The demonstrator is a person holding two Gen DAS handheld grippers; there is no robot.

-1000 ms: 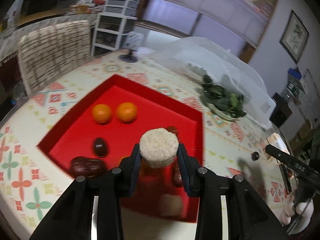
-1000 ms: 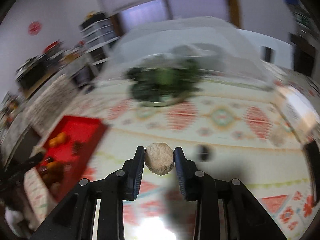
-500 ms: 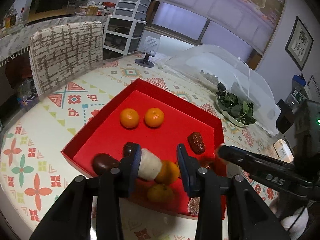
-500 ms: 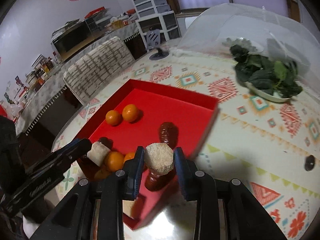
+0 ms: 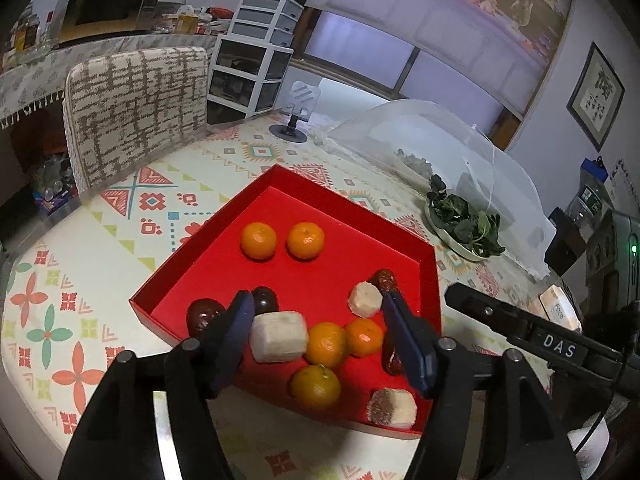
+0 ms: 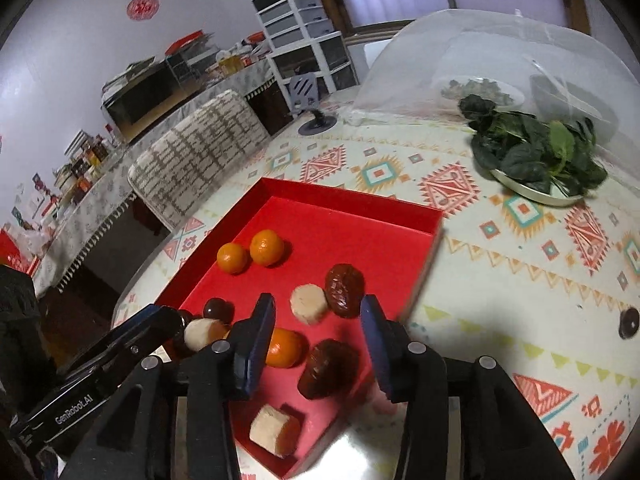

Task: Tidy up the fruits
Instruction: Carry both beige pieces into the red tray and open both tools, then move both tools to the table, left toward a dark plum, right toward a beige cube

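A red tray (image 5: 352, 204) (image 6: 352, 196) holds several oranges (image 5: 258, 240), dark dates (image 6: 344, 290) and pale cut cylinders. My left gripper (image 5: 320, 330) hangs over the tray's near side, its jaws opening. A pale cylinder (image 5: 278, 336) lies between them against the left finger, clear of the right one. My right gripper (image 6: 318, 342) is over the tray's right side, jaws opening and nothing pressed between them. A pale round piece (image 6: 308, 304) (image 5: 364, 299) lies in the tray just beyond its fingertips, beside a date. Each gripper shows at the edge of the other's view.
A plate of dark greens (image 5: 464, 228) (image 6: 536, 160) sits right of the tray before a clear mesh food cover (image 5: 420, 148). One small dark fruit (image 6: 628, 322) lies on the patterned tablecloth at the right. A patterned chair back (image 5: 132, 108) stands at the table's far left.
Both grippers came over the tray and their jaws spread. The right let go its pale round piece, which now lies beside a date. The left's pale cylinder is no longer clamped.
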